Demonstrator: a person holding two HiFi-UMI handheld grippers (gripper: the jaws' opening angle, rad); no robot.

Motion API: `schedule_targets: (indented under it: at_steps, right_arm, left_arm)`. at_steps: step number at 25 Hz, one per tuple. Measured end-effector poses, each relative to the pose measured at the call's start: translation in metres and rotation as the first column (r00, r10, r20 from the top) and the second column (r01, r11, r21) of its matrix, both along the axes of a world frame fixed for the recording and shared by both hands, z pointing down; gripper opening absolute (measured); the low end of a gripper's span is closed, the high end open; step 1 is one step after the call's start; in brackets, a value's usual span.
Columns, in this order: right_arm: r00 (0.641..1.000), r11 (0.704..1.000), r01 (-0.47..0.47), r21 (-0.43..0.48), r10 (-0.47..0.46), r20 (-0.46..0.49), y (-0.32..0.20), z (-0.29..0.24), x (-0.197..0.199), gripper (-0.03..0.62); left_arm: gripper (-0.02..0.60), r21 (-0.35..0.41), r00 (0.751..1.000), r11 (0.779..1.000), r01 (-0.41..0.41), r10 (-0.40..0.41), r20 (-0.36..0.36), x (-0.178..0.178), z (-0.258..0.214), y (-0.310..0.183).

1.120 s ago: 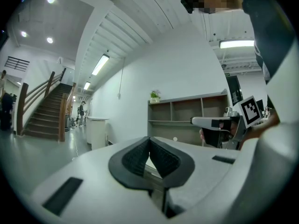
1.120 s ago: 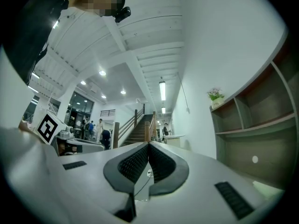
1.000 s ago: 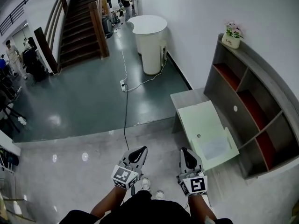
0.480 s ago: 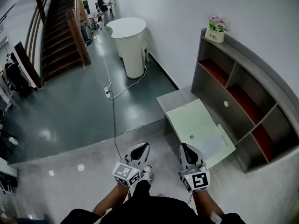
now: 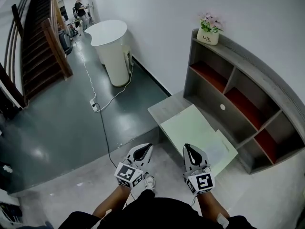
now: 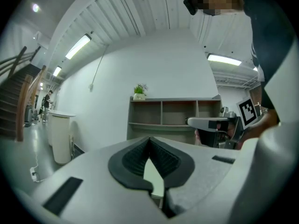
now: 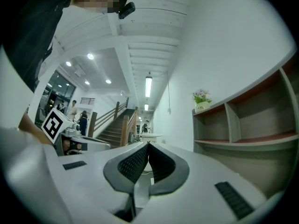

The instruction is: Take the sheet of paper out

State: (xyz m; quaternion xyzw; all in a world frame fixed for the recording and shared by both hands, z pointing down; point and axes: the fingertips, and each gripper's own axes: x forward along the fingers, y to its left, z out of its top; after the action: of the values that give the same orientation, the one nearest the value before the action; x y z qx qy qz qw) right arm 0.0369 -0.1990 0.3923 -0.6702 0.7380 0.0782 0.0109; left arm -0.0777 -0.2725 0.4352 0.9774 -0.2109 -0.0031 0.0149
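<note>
Glossy floor (image 5: 57,128), one low table (image 5: 183,123) bearing one paper sheet (image 5: 215,149); left gripper (image 5: 145,149) and right gripper (image 5: 188,149) both closed, empty.

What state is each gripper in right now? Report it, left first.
Left gripper: closed, holding nothing.
Right gripper: closed, holding nothing.
</note>
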Motion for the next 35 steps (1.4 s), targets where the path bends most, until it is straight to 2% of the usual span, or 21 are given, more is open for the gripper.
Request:
schedule_targets:
  at_steps: [6,12,16,22,27,31,35]
  right_arm:
    - [0.994,0.994,-0.108,-0.027,0.108,-0.003,-0.043,0.002,0.020,0.021]
    - [0.970,0.969,-0.241,-0.057,0.241,-0.012,-0.061,0.009,0.041,0.021]
    - [0.940,0.937,-0.341,-0.075,0.341,-0.011,-0.054,0.018,0.060,0.021]
    - [0.879,0.875,-0.472,-0.108,0.476,0.009,-0.027,0.029,0.100,0.021]
    - [0.831,0.825,-0.548,-0.137,0.555,0.021,0.004,0.040,0.146,0.021]
    - [0.788,0.784,-0.602,-0.151,0.613,0.046,0.031,0.053,0.176,0.021]
    - [0.763,0.760,-0.630,-0.159,0.644,0.055,0.052,0.064,0.201,0.021]
  left_arm:
    - [0.008,0.019,0.991,0.991,-0.136,0.135,0.020,0.035,-0.007,-0.048]
    - [0.008,0.026,0.962,0.962,-0.272,0.271,0.030,0.070,-0.003,-0.084]
    - [0.008,0.004,0.931,0.931,-0.365,0.364,0.023,0.098,0.004,-0.088]
    - [0.008,-0.044,0.858,0.858,-0.512,0.513,0.026,0.158,0.018,-0.062]
    - [0.008,-0.076,0.830,0.829,-0.555,0.557,0.017,0.214,0.029,-0.043]
    - [0.008,-0.109,0.813,0.814,-0.571,0.579,0.058,0.249,0.049,-0.027]
    - [0.008,-0.140,0.795,0.801,-0.582,0.597,0.109,0.280,0.072,-0.011]
